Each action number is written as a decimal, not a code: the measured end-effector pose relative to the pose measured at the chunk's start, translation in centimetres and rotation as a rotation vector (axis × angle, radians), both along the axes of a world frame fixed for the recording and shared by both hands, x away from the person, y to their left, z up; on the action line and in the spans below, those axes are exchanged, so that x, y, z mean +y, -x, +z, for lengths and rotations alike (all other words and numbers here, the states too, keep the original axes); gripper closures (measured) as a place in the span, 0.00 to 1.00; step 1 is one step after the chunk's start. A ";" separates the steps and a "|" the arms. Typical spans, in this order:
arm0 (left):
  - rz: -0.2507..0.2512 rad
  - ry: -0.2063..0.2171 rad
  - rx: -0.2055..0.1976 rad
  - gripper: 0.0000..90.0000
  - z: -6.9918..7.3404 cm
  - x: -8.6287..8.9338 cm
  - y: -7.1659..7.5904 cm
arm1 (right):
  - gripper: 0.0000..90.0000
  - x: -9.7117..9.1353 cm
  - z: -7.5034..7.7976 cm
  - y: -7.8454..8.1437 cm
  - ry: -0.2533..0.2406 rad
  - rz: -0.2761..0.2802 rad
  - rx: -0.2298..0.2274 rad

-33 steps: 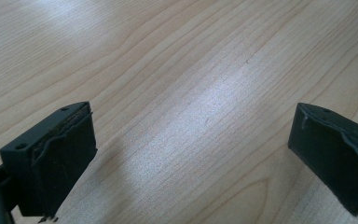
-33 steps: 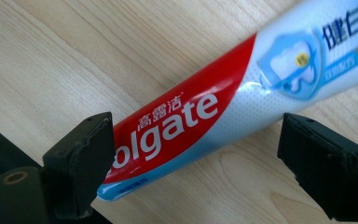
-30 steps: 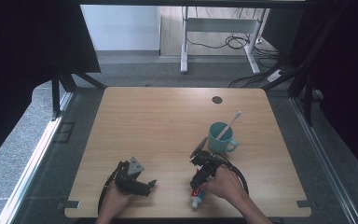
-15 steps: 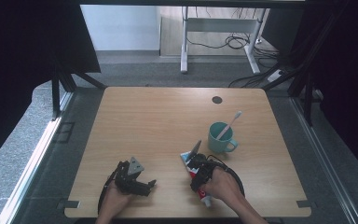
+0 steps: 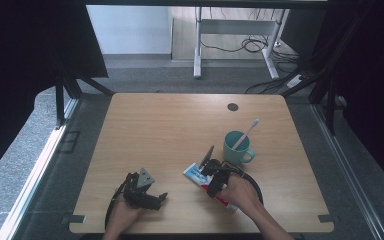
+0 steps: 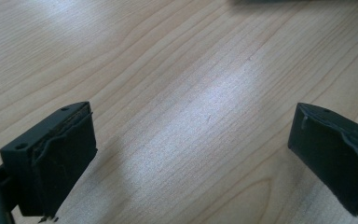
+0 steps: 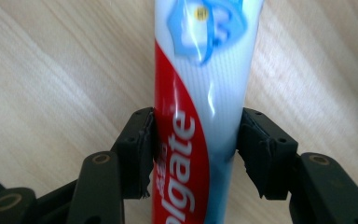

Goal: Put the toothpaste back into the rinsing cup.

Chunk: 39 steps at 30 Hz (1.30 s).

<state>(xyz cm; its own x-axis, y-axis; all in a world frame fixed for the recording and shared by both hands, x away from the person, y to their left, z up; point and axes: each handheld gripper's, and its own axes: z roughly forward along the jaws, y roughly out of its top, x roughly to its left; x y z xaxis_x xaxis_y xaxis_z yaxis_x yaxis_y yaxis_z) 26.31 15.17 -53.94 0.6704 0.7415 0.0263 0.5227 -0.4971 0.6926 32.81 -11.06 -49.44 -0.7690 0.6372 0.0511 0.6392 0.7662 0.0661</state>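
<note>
My left gripper [image 5: 161, 196] rests low on the light wooden table [image 5: 155, 130] near the front edge, left of centre. In the left gripper view its two black jaws stand wide apart with bare wood grain between them; it is released and holds nothing. My left hand [image 5: 122, 212] wraps the gripper body from behind, forearm entering from the bottom edge, jaws pointing toward my right.

The red, white and blue toothpaste tube [image 5: 202, 177] lies flat on the table, just right of the left gripper and near the front edge, running diagonally from upper left to lower right in the high view. My right gripper [image 7: 196, 149] straddles the tube. In the right gripper view the tube [image 7: 200, 116] runs lengthwise up between the jaws, and both black pads [image 7: 142, 154] meet its sides. The jaws have just been closing with the tube between them; the gripper is now clenched on it. My right hand [image 5: 240, 192] sits over the tube's near end, forearm angled in from the lower right, jaws pointing away from me and slightly left.

To the right, beyond the right gripper, a teal ceramic mug [image 5: 236, 148] stands upright, near the jaws but apart from them. A white toothbrush [image 5: 245, 134] leans in it, head up and right. A small dark round grommet [image 5: 233, 107] sits in the tabletop farther back.
</note>
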 end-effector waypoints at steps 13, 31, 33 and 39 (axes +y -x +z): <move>-0.001 -0.036 0.021 0.00 -0.3 0.1 -0.1 | 0.71 1.2 0.2 -0.5 0.047 0.070 -0.024; -0.001 -0.023 0.007 0.00 -0.4 0.1 -0.1 | 0.81 -0.5 1.9 0.2 -0.070 0.104 -0.120; -0.002 -0.025 0.007 0.00 -0.4 0.1 -0.1 | 0.81 -0.8 2.4 0.3 -0.110 0.103 -0.136; -0.002 -0.022 0.006 0.00 -0.4 0.1 -0.1 | 0.81 -1.9 3.1 0.8 -0.225 0.099 -0.209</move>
<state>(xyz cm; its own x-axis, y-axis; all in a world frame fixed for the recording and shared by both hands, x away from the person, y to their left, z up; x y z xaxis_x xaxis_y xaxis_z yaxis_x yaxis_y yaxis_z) 26.45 15.26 -54.37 0.6718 0.7397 0.0389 0.5257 -0.5132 0.6784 32.03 -12.95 -46.35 -0.8354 0.5494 0.0167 0.5170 0.7750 0.3634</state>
